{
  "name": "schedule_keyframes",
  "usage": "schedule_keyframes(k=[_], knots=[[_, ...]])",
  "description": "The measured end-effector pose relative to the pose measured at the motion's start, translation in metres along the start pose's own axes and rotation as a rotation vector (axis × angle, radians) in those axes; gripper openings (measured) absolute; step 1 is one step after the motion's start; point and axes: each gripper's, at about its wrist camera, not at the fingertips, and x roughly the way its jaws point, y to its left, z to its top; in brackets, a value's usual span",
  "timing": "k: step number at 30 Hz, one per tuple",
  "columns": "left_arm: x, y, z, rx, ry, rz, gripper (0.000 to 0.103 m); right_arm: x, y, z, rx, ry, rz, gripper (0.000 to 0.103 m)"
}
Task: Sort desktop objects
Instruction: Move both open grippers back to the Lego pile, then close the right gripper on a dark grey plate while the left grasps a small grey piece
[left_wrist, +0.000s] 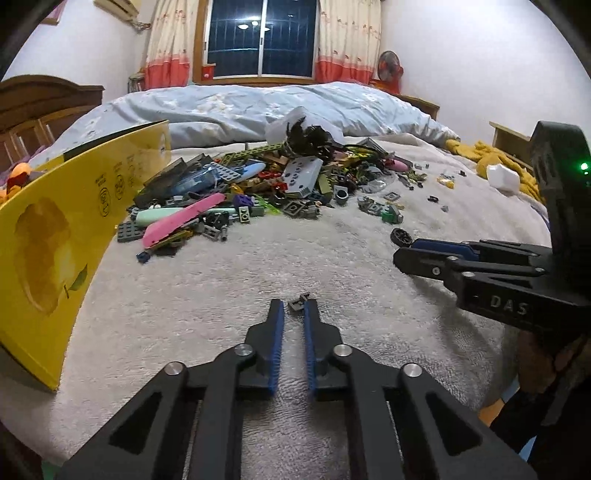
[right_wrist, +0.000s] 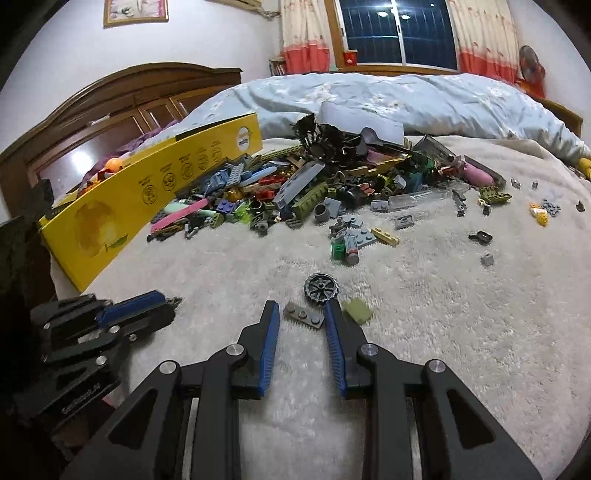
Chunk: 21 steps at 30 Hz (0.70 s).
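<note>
A pile of mixed toy bricks (left_wrist: 258, 184) lies on the white fleece blanket; it also shows in the right wrist view (right_wrist: 314, 188). My left gripper (left_wrist: 294, 308) is low over the blanket, jaws slightly apart, with a small grey piece (left_wrist: 300, 302) at its tips. My right gripper (right_wrist: 301, 312) is open around a flat grey plate (right_wrist: 303, 315). A black wheel (right_wrist: 320, 290) lies just beyond and an olive brick (right_wrist: 357, 311) to the right. The right gripper shows at the right of the left wrist view (left_wrist: 402, 254), the left gripper at the left of the right wrist view (right_wrist: 170, 302).
A yellow cardboard box (left_wrist: 55, 236) stands at the left edge of the blanket, also in the right wrist view (right_wrist: 122, 210). Loose small pieces (right_wrist: 480, 236) are scattered to the right. A blue duvet (left_wrist: 258, 107) lies behind the pile. A yellow cloth (left_wrist: 491, 158) lies far right.
</note>
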Motion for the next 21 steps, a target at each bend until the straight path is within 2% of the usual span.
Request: schedule_keyframes(k=[3, 8, 13, 15, 17, 18, 19, 21], knots=[[-0.003, 0.003, 0.001, -0.008, -0.01, 0.017, 0.001, 0.004, 0.008, 0.001, -0.034, 0.001, -0.025, 0.023], [-0.016, 0.008, 0.004, -0.016, -0.051, 0.052, 0.0, 0.004, 0.02, 0.002, -0.085, 0.01, -0.018, 0.023], [-0.031, 0.013, 0.005, -0.03, -0.09, 0.038, 0.0, -0.005, 0.03, 0.008, -0.095, -0.007, 0.01, 0.023], [-0.029, 0.015, 0.005, -0.031, -0.066, 0.024, 0.0, -0.012, 0.036, 0.012, -0.113, -0.038, 0.01, 0.023], [-0.02, 0.017, 0.004, -0.049, -0.012, -0.011, 0.008, -0.017, 0.04, 0.016, -0.122, -0.058, 0.005, 0.023], [-0.013, 0.019, 0.004, -0.071, 0.032, -0.041, 0.023, -0.018, 0.04, 0.017, -0.116, -0.062, 0.005, 0.023], [-0.008, 0.019, 0.004, -0.087, 0.051, -0.054, 0.031, -0.019, 0.04, 0.018, -0.112, -0.06, 0.009, 0.023], [-0.005, 0.016, 0.004, -0.1, 0.037, -0.045, 0.032, -0.017, 0.042, 0.017, -0.117, -0.055, 0.009, 0.023]])
